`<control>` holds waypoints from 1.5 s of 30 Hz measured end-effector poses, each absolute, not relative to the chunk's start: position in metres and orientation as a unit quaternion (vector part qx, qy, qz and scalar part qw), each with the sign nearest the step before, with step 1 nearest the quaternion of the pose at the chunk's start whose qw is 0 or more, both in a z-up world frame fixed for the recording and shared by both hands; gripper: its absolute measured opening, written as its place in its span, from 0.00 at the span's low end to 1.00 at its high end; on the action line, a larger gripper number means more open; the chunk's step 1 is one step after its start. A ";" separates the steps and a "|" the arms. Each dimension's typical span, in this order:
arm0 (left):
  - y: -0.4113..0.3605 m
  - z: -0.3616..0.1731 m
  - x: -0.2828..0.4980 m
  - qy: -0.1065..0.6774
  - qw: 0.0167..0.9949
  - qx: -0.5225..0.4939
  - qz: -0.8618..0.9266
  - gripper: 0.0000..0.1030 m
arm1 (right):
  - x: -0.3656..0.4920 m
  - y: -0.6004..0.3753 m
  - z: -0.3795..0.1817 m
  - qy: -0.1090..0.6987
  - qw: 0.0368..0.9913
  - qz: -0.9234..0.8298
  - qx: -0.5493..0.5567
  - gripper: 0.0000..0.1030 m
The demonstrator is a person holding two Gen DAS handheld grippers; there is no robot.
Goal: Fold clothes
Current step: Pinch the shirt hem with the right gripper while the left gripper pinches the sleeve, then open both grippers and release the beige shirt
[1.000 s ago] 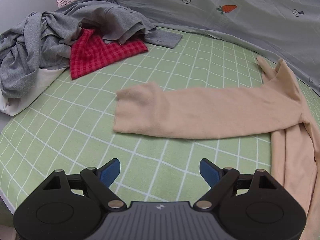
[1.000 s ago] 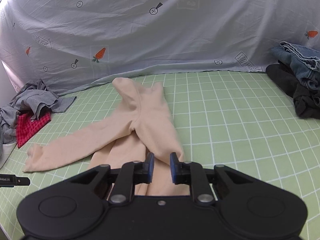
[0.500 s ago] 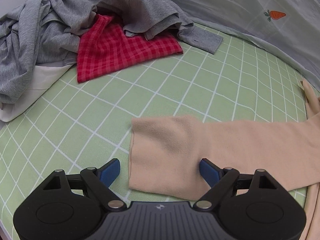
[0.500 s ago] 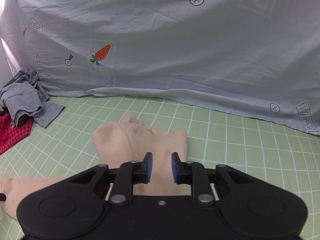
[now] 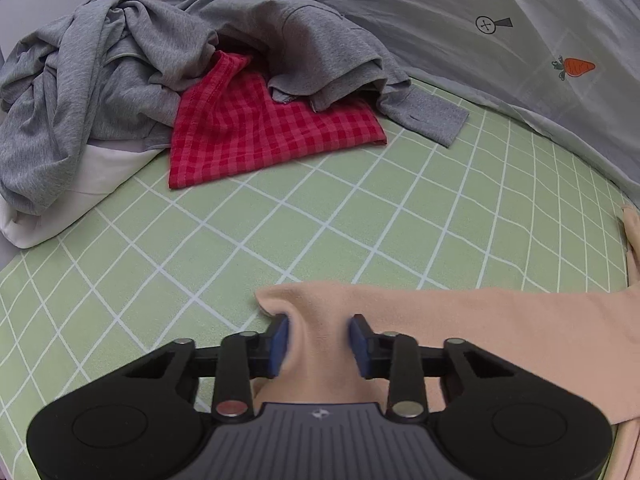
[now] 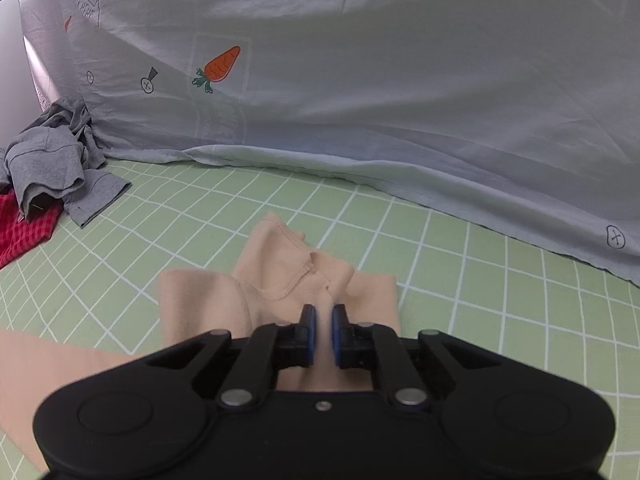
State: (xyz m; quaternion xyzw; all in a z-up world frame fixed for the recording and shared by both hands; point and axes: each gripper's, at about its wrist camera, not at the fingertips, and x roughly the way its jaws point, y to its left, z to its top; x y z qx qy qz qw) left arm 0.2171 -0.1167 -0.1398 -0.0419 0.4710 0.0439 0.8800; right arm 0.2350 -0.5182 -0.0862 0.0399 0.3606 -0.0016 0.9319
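Fabric fills most of both views: a pair of peach tights of soft, matte, faintly fuzzy knit lies on a green sheet printed with a grid of thin white lines. In the left wrist view one leg of the tights runs as a long flat band from the right edge toward the middle, and its rounded end is bunched into a raised ridge between the blue pads of the left gripper; the jaws stand partly closed, pressing the ridge from both sides with a gap the width of the fold. In the right wrist view the waist part of the tights lies crumpled, with a stitched seam curving across it, and the right gripper has its jaws nearly together, pinching a thin upright fold of the knit. A heap of gray jersey clothes sits at the far left of the sheet, heavily creased, lying over a red checked cloth whose flat corner spreads onto the sheet, and over something white at the sheet's left edge. A pale gray-blue sheet with carrot prints rises behind as a wrinkled backdrop and meets the green sheet along a curved hem. Bare green sheet lies between the tights and the heap, and to the right of the waist part.
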 end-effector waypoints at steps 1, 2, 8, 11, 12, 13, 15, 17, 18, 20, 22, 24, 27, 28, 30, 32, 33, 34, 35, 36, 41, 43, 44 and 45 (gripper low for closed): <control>-0.117 -0.138 0.218 0.471 0.880 -0.049 0.040 0.10 | 0.232 -0.522 -0.080 0.352 0.935 -0.008 0.050 0.09; -0.118 -0.135 0.218 0.466 0.882 -0.051 0.039 0.10 | 0.229 -0.526 -0.074 0.342 0.937 -0.015 0.061 0.09; -0.127 -0.106 0.219 0.423 0.905 -0.038 0.008 0.10 | 0.209 -0.562 -0.055 0.317 0.937 -0.048 0.142 0.09; -0.131 -0.098 0.223 0.412 0.910 -0.039 -0.005 0.10 | 0.208 -0.577 -0.063 0.332 0.926 -0.058 0.172 0.09; -0.131 -0.099 0.224 0.412 0.910 -0.042 -0.006 0.10 | 0.208 -0.581 -0.067 0.336 0.922 -0.058 0.182 0.09; -0.132 -0.099 0.226 0.413 0.909 -0.045 -0.006 0.10 | 0.209 -0.582 -0.070 0.341 0.919 -0.059 0.187 0.09; -0.132 -0.103 0.227 0.419 0.906 -0.050 -0.005 0.10 | 0.212 -0.582 -0.076 0.353 0.914 -0.062 0.191 0.11; -0.132 -0.107 0.228 0.425 0.903 -0.056 -0.004 0.10 | 0.215 -0.579 -0.077 0.359 0.913 -0.059 0.181 0.14; -0.131 -0.107 0.227 0.426 0.903 -0.056 -0.003 0.10 | 0.217 -0.577 -0.078 0.364 0.913 -0.057 0.174 0.18; -0.131 -0.109 0.226 0.428 0.902 -0.055 -0.002 0.10 | 0.220 -0.574 -0.079 0.373 0.912 -0.059 0.161 0.24; -0.129 -0.109 0.225 0.429 0.902 -0.056 -0.001 0.10 | 0.223 -0.572 -0.083 0.382 0.909 -0.051 0.157 0.06; -0.128 -0.110 0.224 0.429 0.901 -0.057 0.001 0.10 | 0.228 -0.568 -0.087 0.390 0.907 -0.055 0.152 0.06; -0.127 -0.110 0.224 0.429 0.902 -0.055 0.003 0.10 | 0.239 -0.555 -0.094 0.400 0.905 -0.041 0.141 0.06; -0.126 -0.110 0.224 0.428 0.902 -0.054 0.005 0.10 | 0.242 -0.549 -0.094 0.401 0.906 -0.034 0.129 0.06; -0.124 -0.108 0.223 0.425 0.903 -0.054 0.010 0.10 | 0.244 -0.537 -0.089 0.394 0.914 -0.033 0.093 0.06; -0.122 -0.106 0.223 0.423 0.904 -0.058 0.012 0.10 | 0.238 -0.539 -0.081 0.378 0.920 -0.049 0.094 0.05; -0.121 -0.105 0.223 0.422 0.904 -0.062 0.012 0.10 | 0.231 -0.547 -0.074 0.364 0.923 -0.067 0.108 0.03; -0.120 -0.105 0.224 0.421 0.905 -0.065 0.012 0.10 | 0.224 -0.554 -0.069 0.352 0.925 -0.087 0.114 0.03; -0.120 -0.104 0.224 0.420 0.905 -0.068 0.008 0.10 | 0.217 -0.561 -0.062 0.339 0.927 -0.110 0.114 0.03; -0.121 -0.102 0.224 0.419 0.905 -0.072 0.004 0.10 | 0.210 -0.568 -0.056 0.327 0.929 -0.132 0.116 0.03; -0.143 -0.088 0.234 0.388 0.917 -0.082 -0.037 0.10 | 0.190 -0.592 -0.038 0.283 0.934 -0.188 0.115 0.03; -0.153 -0.089 0.242 0.382 0.920 -0.073 -0.045 0.10 | 0.197 -0.597 -0.045 0.287 0.930 -0.207 0.100 0.03; -0.158 -0.093 0.248 0.382 0.921 -0.069 -0.045 0.10 | 0.202 -0.602 -0.051 0.294 0.925 -0.217 0.106 0.03; -0.163 -0.098 0.254 0.382 0.921 -0.065 -0.044 0.10 | 0.209 -0.607 -0.059 0.307 0.918 -0.225 0.112 0.03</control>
